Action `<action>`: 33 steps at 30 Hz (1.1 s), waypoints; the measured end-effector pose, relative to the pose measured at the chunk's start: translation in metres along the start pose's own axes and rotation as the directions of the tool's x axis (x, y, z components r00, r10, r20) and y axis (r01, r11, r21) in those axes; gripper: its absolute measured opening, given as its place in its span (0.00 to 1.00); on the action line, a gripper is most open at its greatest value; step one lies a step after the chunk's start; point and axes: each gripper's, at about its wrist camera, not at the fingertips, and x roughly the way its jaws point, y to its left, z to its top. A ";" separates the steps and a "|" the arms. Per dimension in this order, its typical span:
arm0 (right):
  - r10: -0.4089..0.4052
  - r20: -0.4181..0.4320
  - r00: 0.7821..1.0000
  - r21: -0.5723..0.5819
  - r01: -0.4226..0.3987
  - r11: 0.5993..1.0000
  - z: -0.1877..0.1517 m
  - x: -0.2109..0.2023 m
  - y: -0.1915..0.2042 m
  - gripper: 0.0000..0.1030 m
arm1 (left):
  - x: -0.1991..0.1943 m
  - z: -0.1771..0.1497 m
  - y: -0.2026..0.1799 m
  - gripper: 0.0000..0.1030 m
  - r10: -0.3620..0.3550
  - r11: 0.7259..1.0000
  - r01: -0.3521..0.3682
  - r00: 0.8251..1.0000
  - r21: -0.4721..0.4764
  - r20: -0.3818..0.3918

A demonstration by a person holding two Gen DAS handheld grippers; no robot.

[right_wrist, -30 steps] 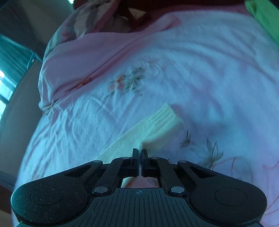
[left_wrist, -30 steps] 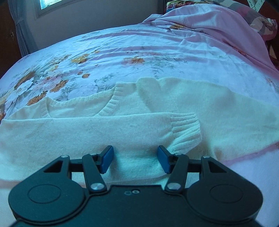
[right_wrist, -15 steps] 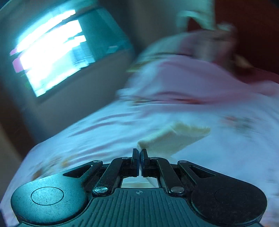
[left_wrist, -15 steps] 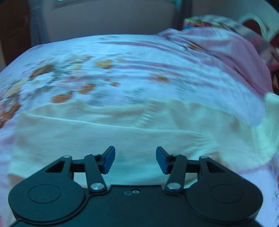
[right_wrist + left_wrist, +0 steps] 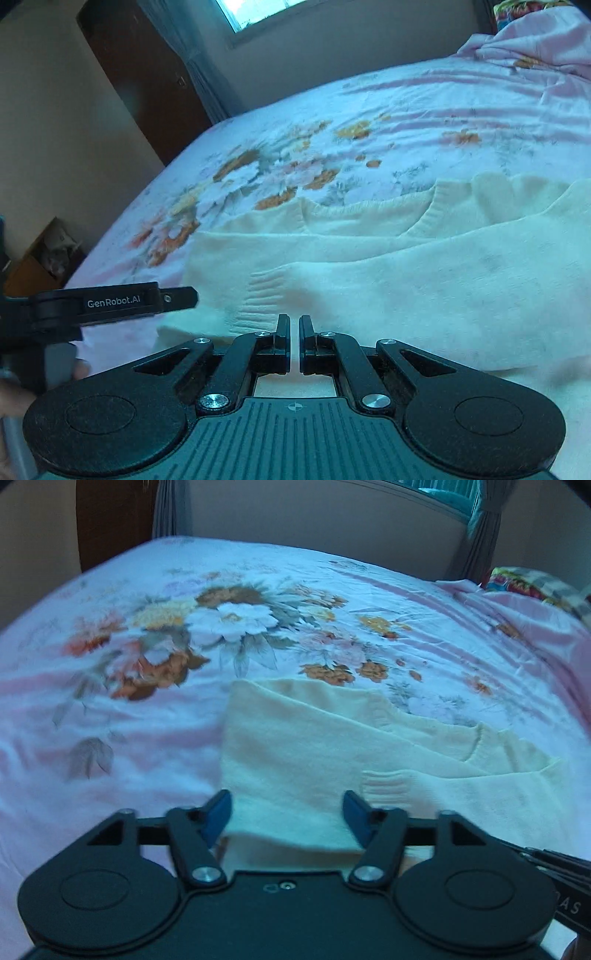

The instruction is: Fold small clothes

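Note:
A cream knit sweater (image 5: 424, 266) lies flat on the floral bed sheet (image 5: 295, 140), V-neck (image 5: 424, 218) facing away. One sleeve is folded across its body, the ribbed cuff (image 5: 258, 295) ending near the left side. My right gripper (image 5: 291, 321) is shut on that sleeve's near edge beside the cuff. In the left wrist view my left gripper (image 5: 286, 812) hovers over the sweater's (image 5: 295, 746) left part. Its jaws are opening, and the blue pads (image 5: 218, 812) touch no cloth. The cuff (image 5: 384, 786) lies just right of them.
A crumpled pink quilt (image 5: 535, 40) and a patterned pillow (image 5: 528, 583) are piled at the far right of the bed. A dark wooden door (image 5: 140, 74) and a window (image 5: 258, 11) stand behind. A cardboard box (image 5: 48, 254) sits on the floor at the left.
My right gripper carried the sleeve across from the right and laid it over the sweater's body. My left gripper slid toward the sweater's left edge and its jaws stand wider.

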 end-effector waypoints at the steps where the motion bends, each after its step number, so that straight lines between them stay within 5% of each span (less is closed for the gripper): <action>1: -0.005 0.016 1.000 -0.002 0.005 1.000 0.002 -0.006 -0.004 0.02 | 0.000 -0.001 -0.001 0.71 -0.026 1.000 0.026 1.000 -0.008 -0.006; 4: -0.046 0.063 0.997 0.014 0.045 0.999 0.010 -0.028 -0.019 0.02 | 0.003 -0.004 -0.013 0.84 -0.103 0.994 0.103 0.994 -0.026 -0.023; 6: -0.079 0.076 0.994 0.036 0.077 0.996 0.013 -0.039 -0.032 0.02 | 0.009 -0.008 -0.024 0.82 -0.120 0.992 0.119 0.992 -0.026 -0.038; 7: -0.088 0.080 0.993 0.046 0.084 0.995 0.012 -0.045 -0.037 0.02 | 0.014 -0.009 -0.029 0.76 -0.123 0.992 0.122 0.991 -0.022 -0.048; 9: -0.098 0.089 0.991 0.072 0.091 0.993 0.012 -0.056 -0.051 0.02 | 0.027 -0.011 -0.033 0.41 -0.158 0.987 0.154 0.983 -0.048 -0.089; 13: -0.106 0.117 0.987 0.115 0.093 0.989 0.006 -0.080 -0.069 0.02 | 0.042 -0.015 -0.030 0.35 -0.180 0.976 0.165 0.978 -0.140 -0.101; 15: -0.123 0.122 0.985 0.129 0.107 0.986 0.005 -0.085 -0.077 0.02 | 0.043 -0.015 -0.031 0.05 -0.190 0.973 0.176 0.978 -0.151 -0.087; 23: -0.231 0.182 0.956 0.171 0.200 0.965 0.020 -0.097 -0.103 0.02 | -0.007 0.017 -0.029 0.04 -0.225 0.958 0.236 0.971 -0.164 0.082; 26: -0.235 0.187 0.954 0.162 0.206 0.965 0.028 -0.092 -0.100 0.02 | -0.023 0.031 -0.013 0.04 -0.181 0.969 0.201 0.974 -0.143 0.138; 33: -0.316 0.070 0.946 0.086 0.310 0.947 0.022 -0.041 -0.087 0.02 | 0.024 0.004 0.018 0.06 -0.013 0.994 0.011 1.000 -0.107 -0.016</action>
